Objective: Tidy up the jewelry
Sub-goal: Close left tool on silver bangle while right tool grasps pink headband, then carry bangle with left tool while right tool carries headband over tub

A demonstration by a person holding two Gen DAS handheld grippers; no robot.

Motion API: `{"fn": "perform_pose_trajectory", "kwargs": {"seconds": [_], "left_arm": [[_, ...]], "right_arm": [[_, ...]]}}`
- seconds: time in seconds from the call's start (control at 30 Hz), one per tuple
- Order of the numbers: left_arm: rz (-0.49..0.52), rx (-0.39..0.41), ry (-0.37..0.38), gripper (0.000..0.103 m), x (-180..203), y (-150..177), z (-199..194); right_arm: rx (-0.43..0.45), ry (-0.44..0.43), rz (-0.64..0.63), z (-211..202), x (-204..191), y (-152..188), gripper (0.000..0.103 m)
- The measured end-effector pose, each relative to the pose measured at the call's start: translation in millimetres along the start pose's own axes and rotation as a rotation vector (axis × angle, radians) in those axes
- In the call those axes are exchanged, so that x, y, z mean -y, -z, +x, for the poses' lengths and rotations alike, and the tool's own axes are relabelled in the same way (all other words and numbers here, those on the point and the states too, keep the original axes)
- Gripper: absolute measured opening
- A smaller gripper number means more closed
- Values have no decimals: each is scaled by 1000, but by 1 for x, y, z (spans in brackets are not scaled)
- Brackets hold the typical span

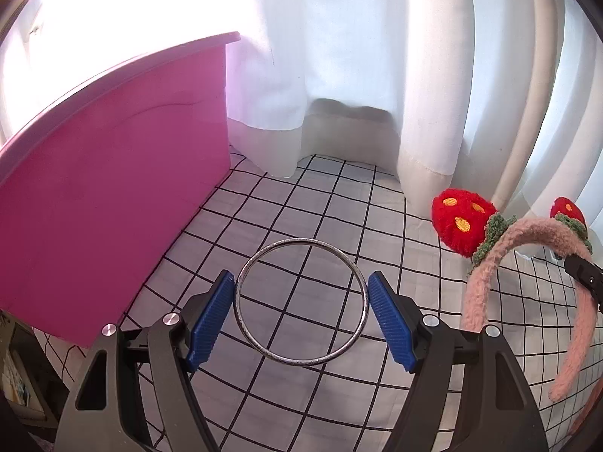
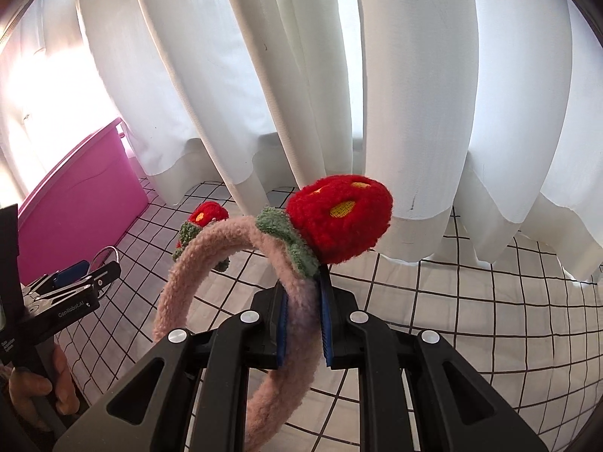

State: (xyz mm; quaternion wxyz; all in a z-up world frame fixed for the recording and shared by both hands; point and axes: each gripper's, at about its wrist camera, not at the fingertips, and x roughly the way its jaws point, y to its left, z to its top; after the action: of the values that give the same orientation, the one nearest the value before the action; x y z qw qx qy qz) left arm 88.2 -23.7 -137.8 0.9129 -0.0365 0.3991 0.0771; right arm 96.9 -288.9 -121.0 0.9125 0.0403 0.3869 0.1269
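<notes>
A thin silver bangle (image 1: 301, 302), a plain metal ring with a faintly speckled finish, sits between the blue ribbed pads (image 1: 209, 322) of my left gripper (image 1: 301, 314); its jaws stand wide, clamped on the bangle's rim at both sides, above the checked cloth (image 1: 312, 196). My right gripper (image 2: 303, 326) has its jaws nearly closed on a fuzzy pink headband (image 2: 181, 278) bearing two red knitted strawberries (image 2: 339, 218) with green leaves. A pink bin (image 1: 113, 188) stands to the left, white curtains (image 2: 414, 94) behind.
</notes>
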Motion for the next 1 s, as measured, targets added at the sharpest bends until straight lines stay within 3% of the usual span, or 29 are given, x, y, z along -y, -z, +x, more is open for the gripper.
{"fn": "perform_pose_trajectory", "kwargs": {"seconds": [0.57, 1.0], "left_arm": [[-42, 110, -5, 71, -16, -43, -101], [-114, 241, -75, 71, -72, -76, -174]], "right_arm": [[99, -95, -92, -69, -32, -45, 14], [181, -241, -160, -81, -108, -98, 14]]}}
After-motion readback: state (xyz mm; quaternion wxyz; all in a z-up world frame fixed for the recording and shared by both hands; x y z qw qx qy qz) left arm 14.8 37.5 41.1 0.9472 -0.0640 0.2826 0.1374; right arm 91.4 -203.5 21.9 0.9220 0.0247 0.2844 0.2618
